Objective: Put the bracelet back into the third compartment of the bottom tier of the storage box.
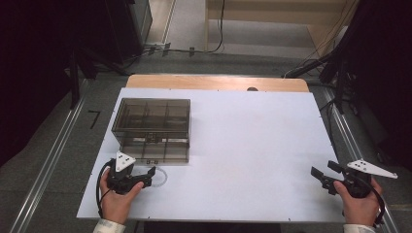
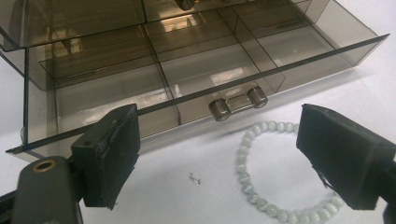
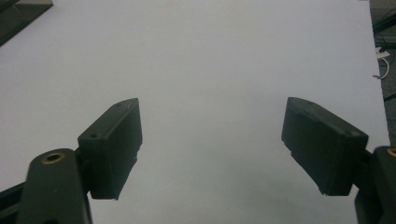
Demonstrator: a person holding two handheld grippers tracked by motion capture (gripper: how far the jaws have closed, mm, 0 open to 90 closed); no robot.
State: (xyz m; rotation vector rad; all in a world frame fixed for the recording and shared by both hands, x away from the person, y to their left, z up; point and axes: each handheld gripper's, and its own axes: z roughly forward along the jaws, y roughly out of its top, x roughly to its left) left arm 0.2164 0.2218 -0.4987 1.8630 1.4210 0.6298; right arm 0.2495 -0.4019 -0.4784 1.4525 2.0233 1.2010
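A smoky clear plastic drawer box (image 1: 153, 116) stands on the left of the white table (image 1: 243, 145). Its bottom drawer (image 2: 196, 74) is pulled out a little, and the small bar handle (image 2: 238, 102) faces me. A pale beaded bracelet (image 2: 241, 161) lies flat on the table just in front of that drawer. My left gripper (image 2: 217, 135) is open and low over the table, with the bracelet (image 1: 159, 177) mostly between its jaws and the right jaw covering part of the ring. Neither pad presses on the beads. My right gripper (image 3: 212, 112) is open with nothing between its jaws, at the table's near right corner (image 1: 323, 170).
A tiny dark speck of debris (image 2: 194, 178) lies on the table beside the bracelet. The drawer has several divided compartments. The table's right edge and a cable on the floor (image 3: 384, 65) show beyond the right gripper. Dark stands flank the table on both sides.
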